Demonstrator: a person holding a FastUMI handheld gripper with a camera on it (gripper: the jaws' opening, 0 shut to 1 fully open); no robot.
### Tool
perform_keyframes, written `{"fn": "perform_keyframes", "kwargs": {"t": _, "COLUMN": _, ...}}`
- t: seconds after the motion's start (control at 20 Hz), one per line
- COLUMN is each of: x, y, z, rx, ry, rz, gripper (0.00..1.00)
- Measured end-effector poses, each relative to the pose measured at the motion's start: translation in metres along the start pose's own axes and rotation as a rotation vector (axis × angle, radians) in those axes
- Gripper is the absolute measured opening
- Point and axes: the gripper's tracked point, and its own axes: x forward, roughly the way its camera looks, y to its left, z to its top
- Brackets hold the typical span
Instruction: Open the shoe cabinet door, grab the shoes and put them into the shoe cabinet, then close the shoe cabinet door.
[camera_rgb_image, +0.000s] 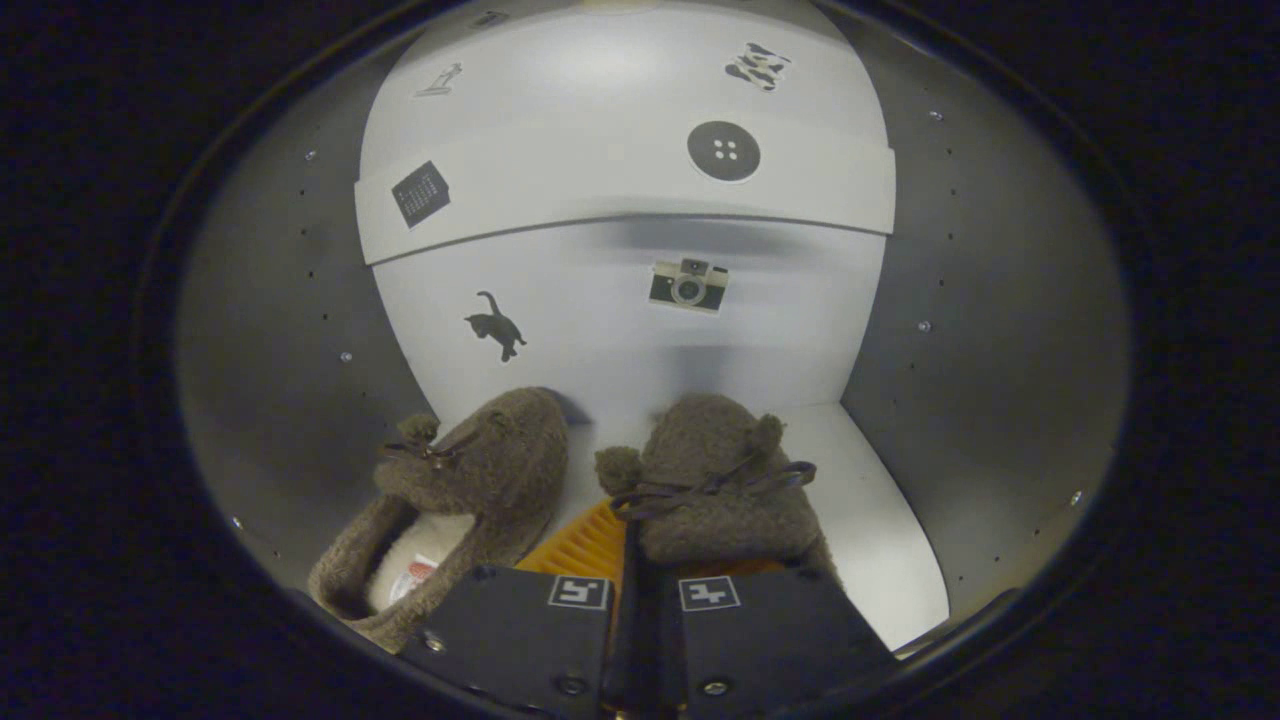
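Observation:
I am looking into the open shoe cabinet, which has a white back panel and a white floor. Two brown fuzzy slippers with small bows lie on that floor. The left slipper rests free beside the left wall, toe toward the back, its pale lining showing. The right slipper lies just ahead of my fingers. My gripper has its fingers drawn almost together, pinching that slipper's heel rim. The heel itself is hidden behind the fingers.
Grey side walls with small screw holes close in on both sides. The back panel carries stickers: a cat, a camera and a button. A strip of bare white floor lies right of the held slipper.

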Motion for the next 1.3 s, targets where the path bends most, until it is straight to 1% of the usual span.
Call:
{"fn": "perform_keyframes", "kwargs": {"t": 0.15, "x": -0.016, "y": 0.011, "z": -0.002, "rx": 0.021, "ry": -0.010, "rz": 0.051, "gripper": 0.26}}
{"fn": "perform_keyframes", "kwargs": {"t": 0.25, "x": -0.038, "y": 0.014, "z": 0.002, "rx": -0.007, "ry": -0.064, "rz": 0.049, "gripper": 0.49}}
{"fn": "perform_keyframes", "kwargs": {"t": 0.35, "x": -0.066, "y": 0.014, "z": 0.004, "rx": -0.048, "ry": -0.137, "rz": 0.033, "gripper": 0.60}}
{"fn": "perform_keyframes", "kwargs": {"t": 0.4, "x": -0.082, "y": 0.016, "z": 0.008, "rx": -0.071, "ry": -0.197, "rz": 0.033, "gripper": 0.68}}
{"fn": "perform_keyframes", "kwargs": {"t": 0.45, "x": -0.099, "y": 0.017, "z": 0.010, "rx": -0.102, "ry": -0.239, "rz": 0.029, "gripper": 0.71}}
{"fn": "perform_keyframes", "kwargs": {"t": 0.6, "x": -0.152, "y": 0.029, "z": 0.002, "rx": -0.145, "ry": -0.307, "rz": 0.056, "gripper": 1.00}}
{"fn": "perform_keyframes", "kwargs": {"t": 0.75, "x": -0.199, "y": 0.037, "z": -0.016, "rx": -0.124, "ry": -0.334, "rz": 0.089, "gripper": 1.00}}
{"fn": "perform_keyframes", "kwargs": {"t": 1.05, "x": -0.311, "y": 0.032, "z": -0.064, "rx": -0.094, "ry": -0.412, "rz": 0.136, "gripper": 1.00}}
{"fn": "perform_keyframes", "kwargs": {"t": 1.15, "x": -0.349, "y": 0.021, "z": -0.082, "rx": -0.100, "ry": -0.432, "rz": 0.139, "gripper": 1.00}}
{"fn": "perform_keyframes", "kwargs": {"t": 1.25, "x": -0.383, "y": 0.013, "z": -0.106, "rx": -0.116, "ry": -0.434, "rz": 0.165, "gripper": 1.00}}
{"fn": "perform_keyframes", "kwargs": {"t": 1.3, "x": -0.400, "y": 0.006, "z": -0.117, "rx": -0.130, "ry": -0.435, "rz": 0.164, "gripper": 1.00}}
